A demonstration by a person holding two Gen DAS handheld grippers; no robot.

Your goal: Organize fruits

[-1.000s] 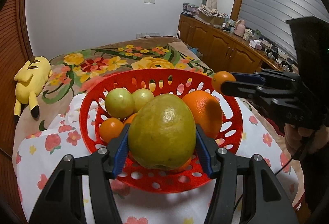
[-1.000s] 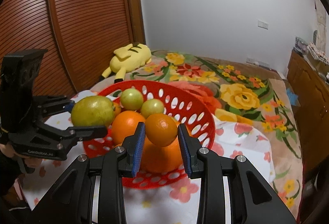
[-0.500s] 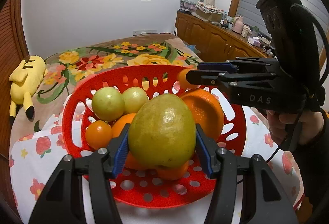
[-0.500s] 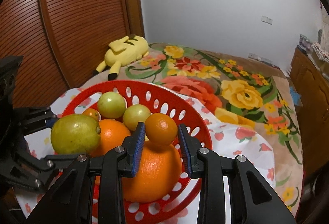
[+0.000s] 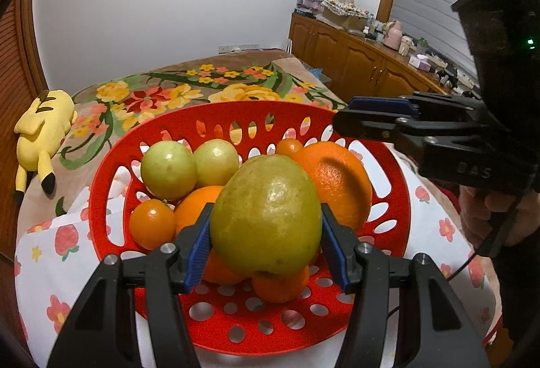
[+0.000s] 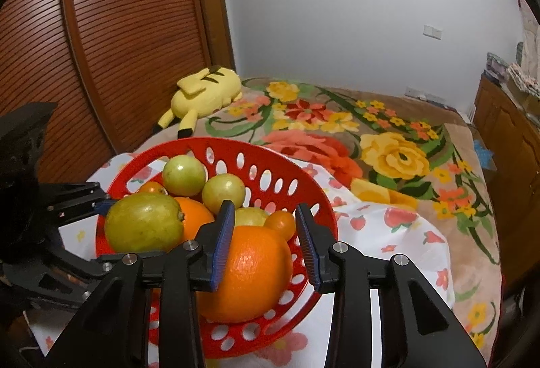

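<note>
A red perforated basket [image 5: 111, 162] [image 6: 266, 148] holds two green fruits [image 5: 168, 170], a large orange [image 5: 337, 179] [image 6: 249, 277], small oranges and other fruit. My left gripper [image 5: 266, 250] is shut on a big yellow-green pear-like fruit [image 5: 266, 216] [image 6: 143, 222] and holds it over the basket's near side. My right gripper [image 6: 265, 243] is open and empty above the large orange. A small orange [image 6: 281, 222] [image 5: 289, 147] lies in the basket just beyond its fingers, against the large orange.
The basket sits on a white strawberry-print cloth [image 6: 388, 226] on a floral blanket [image 6: 371, 138]. A yellow plush toy [image 6: 202, 91] [image 5: 44, 128] lies behind it. A slatted wooden door [image 6: 118, 30] stands at left, and wooden cabinets [image 5: 354, 60] stand at right.
My right gripper has opened and let go of the small orange, which now rests in the basket beside the large orange. My left gripper still holds the big fruit over the basket.
</note>
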